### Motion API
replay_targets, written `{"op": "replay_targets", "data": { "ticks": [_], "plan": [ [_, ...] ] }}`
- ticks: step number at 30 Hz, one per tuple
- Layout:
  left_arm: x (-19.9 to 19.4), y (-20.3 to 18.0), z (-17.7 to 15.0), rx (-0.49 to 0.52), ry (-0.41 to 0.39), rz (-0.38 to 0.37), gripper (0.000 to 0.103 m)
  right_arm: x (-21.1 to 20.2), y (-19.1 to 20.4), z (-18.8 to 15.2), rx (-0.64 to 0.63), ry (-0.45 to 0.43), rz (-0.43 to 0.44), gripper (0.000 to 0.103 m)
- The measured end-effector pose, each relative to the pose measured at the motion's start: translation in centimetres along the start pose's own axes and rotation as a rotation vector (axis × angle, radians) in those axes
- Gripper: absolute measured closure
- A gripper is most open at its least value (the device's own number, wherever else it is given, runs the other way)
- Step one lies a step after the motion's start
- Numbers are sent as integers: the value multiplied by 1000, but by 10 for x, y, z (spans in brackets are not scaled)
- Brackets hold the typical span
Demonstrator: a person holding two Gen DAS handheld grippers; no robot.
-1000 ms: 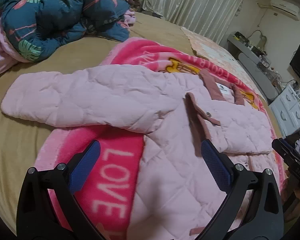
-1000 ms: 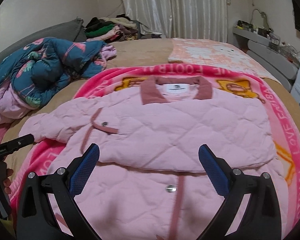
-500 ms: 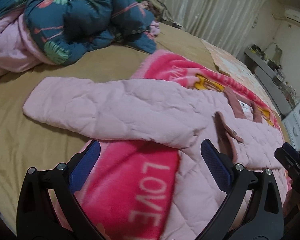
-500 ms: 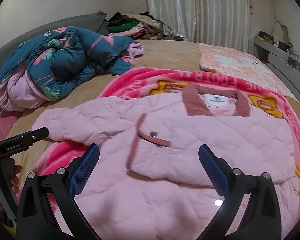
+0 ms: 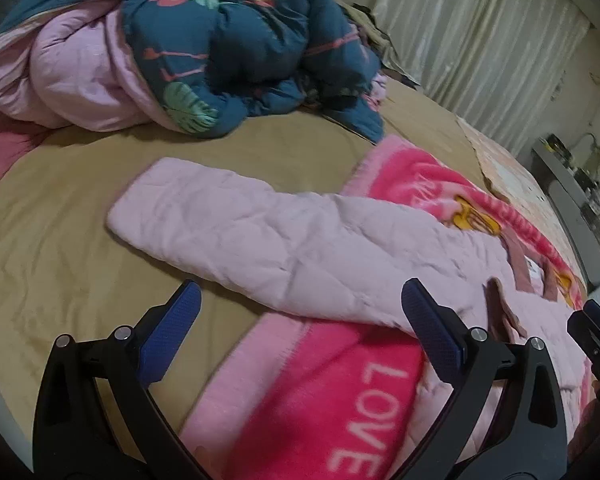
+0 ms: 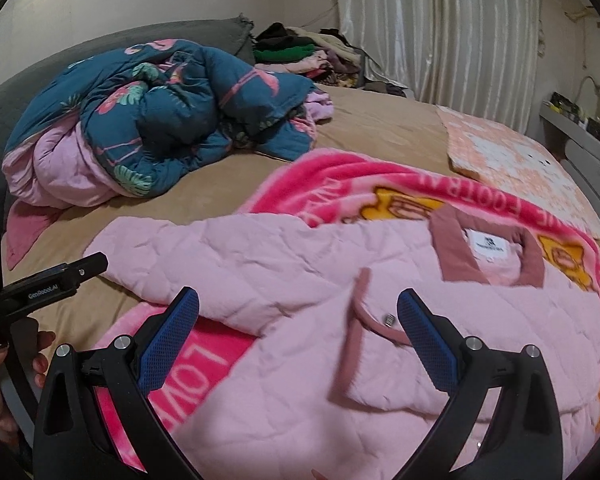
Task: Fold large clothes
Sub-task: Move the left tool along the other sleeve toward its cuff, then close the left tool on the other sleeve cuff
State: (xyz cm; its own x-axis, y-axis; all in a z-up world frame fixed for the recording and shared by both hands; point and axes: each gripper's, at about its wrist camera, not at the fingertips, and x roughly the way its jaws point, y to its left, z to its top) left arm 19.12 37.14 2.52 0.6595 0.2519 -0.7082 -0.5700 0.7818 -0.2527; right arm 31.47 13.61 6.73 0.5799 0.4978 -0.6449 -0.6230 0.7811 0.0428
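Both grippers, left gripper and right gripper, hang spread wide with nothing in them. The quilted pink jacket lies flat on a pink blanket mid-bed, sleeve stretched toward the bed's left edge. Looks puffy, light and floppy; I'd pinch the sleeve's cuff end.

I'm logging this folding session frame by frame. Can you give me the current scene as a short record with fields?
garment: pink quilted jacket, lying flat, collar away from the cameras
fold state: one side already folded across the chest; the other sleeve lies stretched out over the tan sheet
underlay: pink LOVE blanket
left gripper: open, holding nothing, facing the sleeve
right gripper: open, holding nothing, facing the jacket body
other: blue flamingo quilt bunched behind
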Motion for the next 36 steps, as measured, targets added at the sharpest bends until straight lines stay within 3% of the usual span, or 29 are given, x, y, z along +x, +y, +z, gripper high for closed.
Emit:
{"op": "replay_targets", "data": {
  "ticks": [11, 21, 26, 31, 36],
  "plan": [
    [22, 48, 10, -126, 23, 57, 9, 30, 43, 19, -61, 37, 51, 4],
    [65, 87, 12, -260, 97, 67, 9, 57, 77, 15, -133, 96, 88, 4],
    [90, 108, 8, -370, 125, 40, 9, 67, 81, 5, -151, 121, 93, 4],
    [120, 128, -4, -493, 145, -42, 9, 74, 72, -4, -141, 152, 72, 4],
    [127, 142, -4, -514, 93, -122, 9, 63, 55, -13, -117, 151, 65, 4]
  ]
}}
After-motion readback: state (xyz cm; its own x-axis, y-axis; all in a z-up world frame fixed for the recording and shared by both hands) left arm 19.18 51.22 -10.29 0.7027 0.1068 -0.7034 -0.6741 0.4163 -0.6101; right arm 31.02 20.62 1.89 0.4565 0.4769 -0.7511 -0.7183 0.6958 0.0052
